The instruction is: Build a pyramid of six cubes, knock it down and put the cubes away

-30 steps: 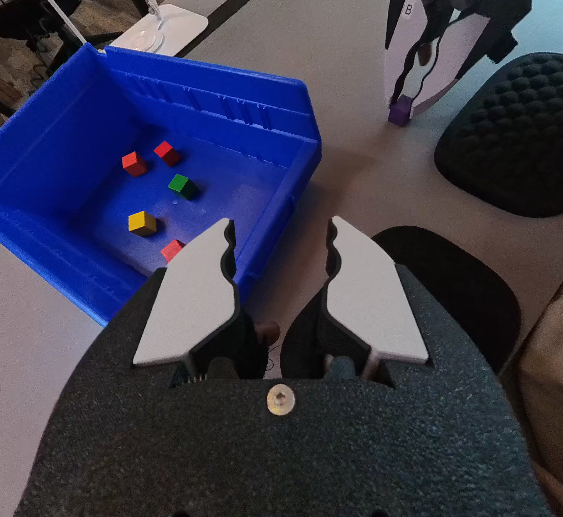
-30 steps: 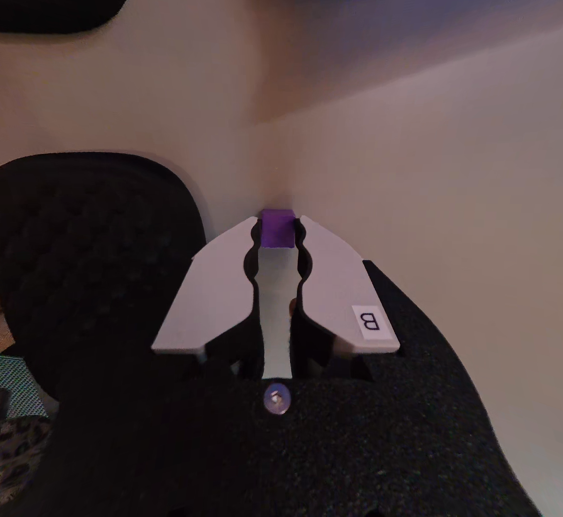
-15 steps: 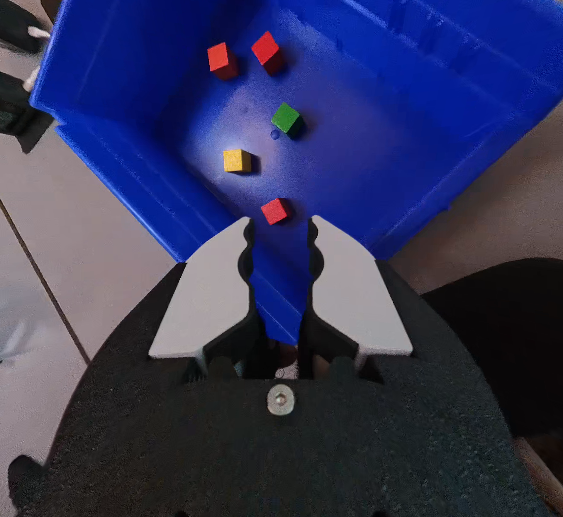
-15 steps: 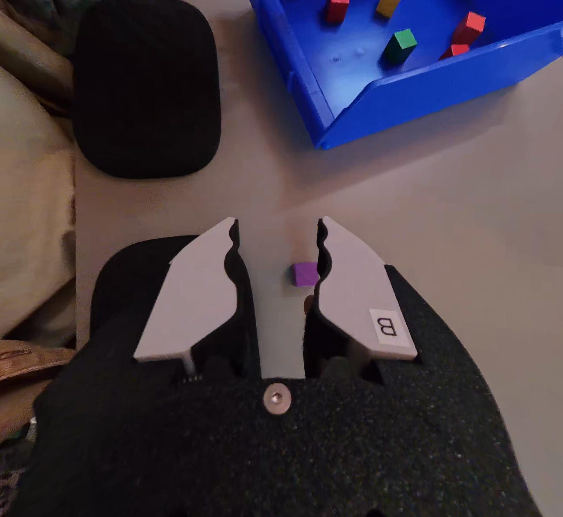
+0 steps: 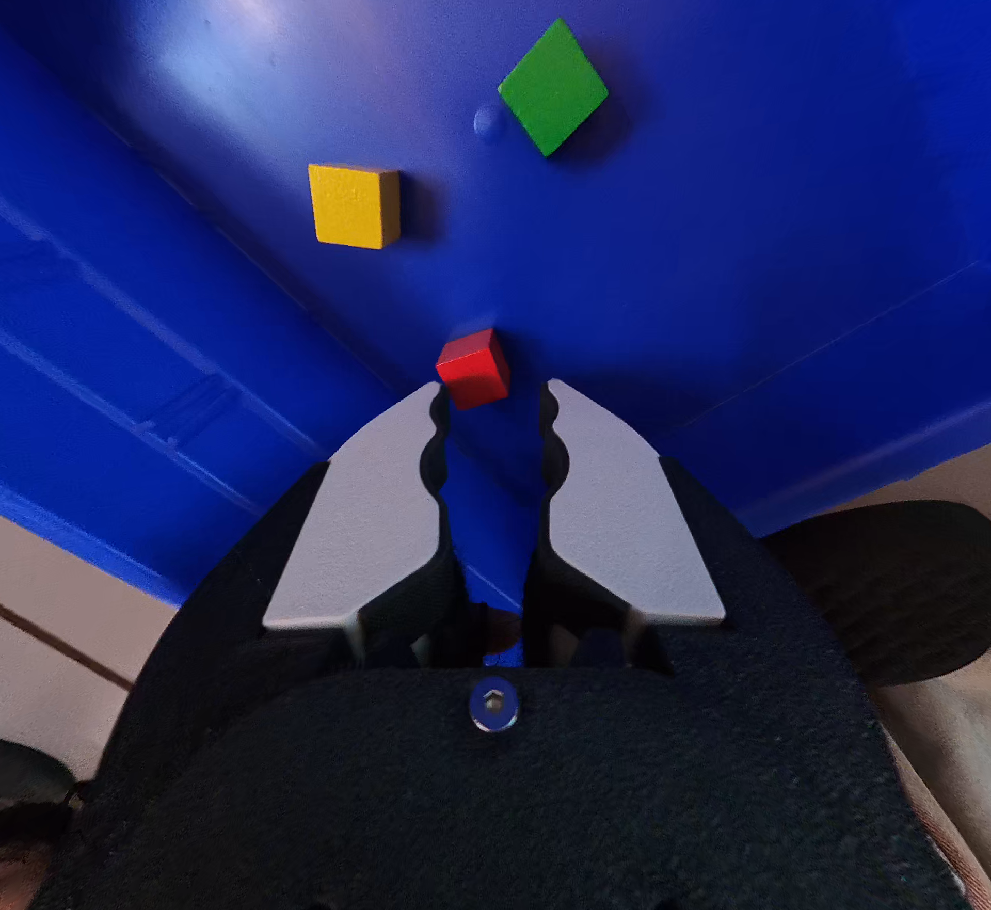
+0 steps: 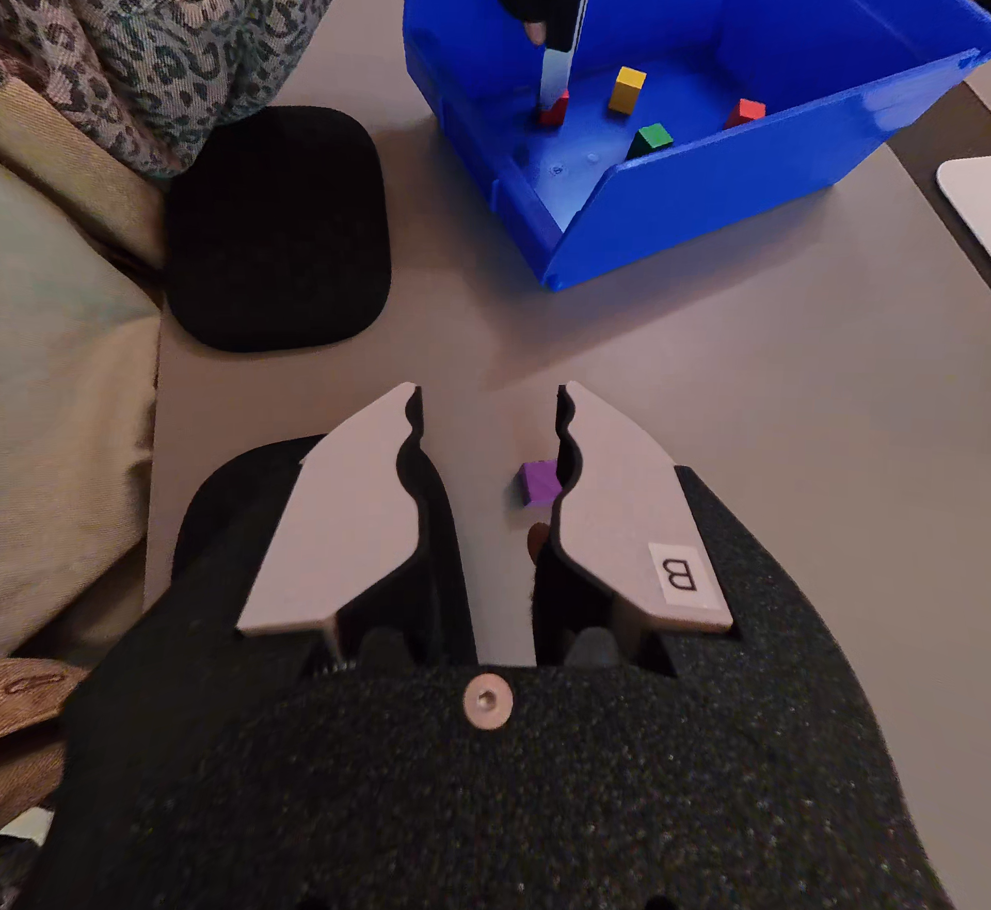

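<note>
Left claw (image 5: 490,388) is down inside the blue bin (image 5: 804,240), jaws apart with nothing clamped, and a red cube (image 5: 473,368) sits right at the tips, at about 12 o'clock from them. A yellow cube (image 5: 355,206) lies at 11 o'clock from that one and a green cube (image 5: 552,86) at 1 o'clock, all on the bin floor. From the right wrist cam there's another red cube (image 6: 744,112) at the bin's 3 o'clock side. Right claw (image 6: 488,393) hangs above the desk (image 6: 751,401), jaws apart and empty; the purple cube (image 6: 539,482) lies on the desk below, partly hidden by the right-hand finger. Black pad (image 6: 279,227) at 10 o'clock.
</note>
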`<state>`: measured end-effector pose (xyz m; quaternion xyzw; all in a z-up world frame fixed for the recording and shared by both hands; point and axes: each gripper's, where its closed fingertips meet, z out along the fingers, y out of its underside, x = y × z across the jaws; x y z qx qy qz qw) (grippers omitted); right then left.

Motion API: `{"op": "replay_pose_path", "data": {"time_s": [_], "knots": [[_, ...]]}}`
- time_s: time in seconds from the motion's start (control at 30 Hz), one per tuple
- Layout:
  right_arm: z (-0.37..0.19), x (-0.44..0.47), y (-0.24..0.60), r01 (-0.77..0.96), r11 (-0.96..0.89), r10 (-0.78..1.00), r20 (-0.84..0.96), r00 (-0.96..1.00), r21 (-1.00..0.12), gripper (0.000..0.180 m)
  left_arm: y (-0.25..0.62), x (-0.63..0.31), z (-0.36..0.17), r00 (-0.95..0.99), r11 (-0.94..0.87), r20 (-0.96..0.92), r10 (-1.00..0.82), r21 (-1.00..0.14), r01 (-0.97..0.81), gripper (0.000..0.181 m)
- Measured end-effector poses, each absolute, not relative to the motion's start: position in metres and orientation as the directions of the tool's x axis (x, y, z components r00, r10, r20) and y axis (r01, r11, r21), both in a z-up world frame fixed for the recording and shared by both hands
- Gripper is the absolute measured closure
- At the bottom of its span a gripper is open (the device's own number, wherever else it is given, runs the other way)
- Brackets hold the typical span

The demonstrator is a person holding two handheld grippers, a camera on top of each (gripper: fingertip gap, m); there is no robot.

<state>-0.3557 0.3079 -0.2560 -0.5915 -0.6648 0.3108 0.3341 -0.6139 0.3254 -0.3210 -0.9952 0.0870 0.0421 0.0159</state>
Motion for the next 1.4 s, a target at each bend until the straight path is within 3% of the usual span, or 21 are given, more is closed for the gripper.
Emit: {"op": "replay_pose_path", "data": {"time_s": [0.13, 0.2, 0.27, 0.33, 0.4, 0.47, 0.53, 0.63, 0.73, 0.87, 1.07, 1.17, 1.23, 1.27, 1.33, 1.4], "knots": [[-0.252, -0.353, 0.311, 0.560, 0.104, 0.995, 0.085, -0.059, -0.822, 0.132, 0.325, -0.617, -0.329, 0.984, -0.989, -0.102, -0.146, 0.016, -0.145, 0.146], [-0.251, -0.352, 0.311, 0.553, 0.099, 0.995, 0.085, -0.051, -0.827, 0.132, 0.324, -0.616, -0.334, 0.987, -0.990, -0.086, -0.139, 0.026, -0.138, 0.159], [-0.250, -0.351, 0.312, 0.540, 0.092, 0.996, 0.083, -0.041, -0.837, 0.134, 0.329, -0.611, -0.332, 0.985, -0.987, -0.068, -0.156, -0.032, -0.158, 0.159], [-0.247, -0.351, 0.311, 0.516, 0.069, 0.998, 0.064, -0.028, -0.854, 0.136, 0.336, -0.593, -0.319, 0.977, -0.962, 0.000, -0.211, -0.176, -0.208, 0.159], [-0.239, -0.354, 0.307, 0.464, 0.066, 0.998, 0.065, -0.018, -0.883, 0.138, 0.350, -0.558, -0.291, 0.942, -0.867, 0.114, -0.317, -0.436, -0.239, 0.159], [-0.225, -0.362, 0.301, 0.370, 0.080, 0.997, 0.078, -0.020, -0.926, 0.141, 0.349, -0.505, -0.248, 0.815, -0.676, 0.261, -0.518, -0.709, -0.202, 0.159], [-0.201, -0.372, 0.290, 0.219, 0.010, 0.999, -0.002, -0.053, -0.976, 0.151, 0.326, -0.458, -0.206, 0.619, -0.459, 0.304, -0.724, -0.882, -0.104, 0.160], [-0.165, -0.386, 0.276, 0.047, -0.370, 0.905, -0.371, -0.207, -0.928, 0.156, 0.297, -0.425, -0.177, 0.541, -0.044, 0.005, -0.841, -0.997, -0.059, 0.160], [-0.162, -0.401, 0.269, 0.110, -0.543, 0.790, -0.550, -0.271, -0.833, 0.136, 0.275, -0.408, -0.168, 0.584, 0.343, -0.355, -0.731, -0.930, -0.135, 0.160], [-0.160, -0.412, 0.259, 0.173, -0.655, 0.670, -0.671, -0.317, -0.735, 0.139, 0.262, -0.402, -0.173, 0.585, 0.483, -0.506, -0.634, -0.850, -0.211, 0.160], [-0.165, -0.418, 0.251, 0.214, -0.616, 0.706, -0.652, -0.278, -0.758, 0.157, 0.256, -0.406, -0.174, 0.579, 0.474, -0.499, -0.645, -0.855, -0.208, 0.157], [-0.167, -0.403, 0.259, 0.229, -0.478, 0.818, -0.524, -0.236, -0.848, 0.159, 0.265, -0.417, -0.188, 0.623, 0.267, -0.371, -0.689, -0.929, -0.258, 0.148], [-0.189, -0.382, 0.286, 0.328, -0.288, 0.940, -0.332, -0.084, -0.900, 0.159, 0.269, -0.432, -0.208, 0.661, 0.064, -0.276, -0.698, -0.943, -0.326, 0.147], [-0.206, -0.368, 0.301, 0.425, -0.164, 0.980, -0.194, -0.029, -0.890, 0.159, 0.269, -0.440, -0.219, 0.680, -0.032, -0.235, -0.695, -0.934, -0.356, 0.147], [-0.246, -0.339, 0.326, 0.641, 0.030, 0.999, 0.038, -0.001, -0.767, 0.159, 0.266, -0.454, -0.235, 0.709, -0.166, -0.178, -0.682, -0.907, -0.387, 0.145], [-0.279, -0.319, 0.339, 0.792, 0.064, 0.997, 0.081, -0.018, -0.607, 0.159, 0.266, -0.465, -0.239, 0.736, -0.207, -0.163, -0.658, -0.900, -0.384, 0.145]]}}
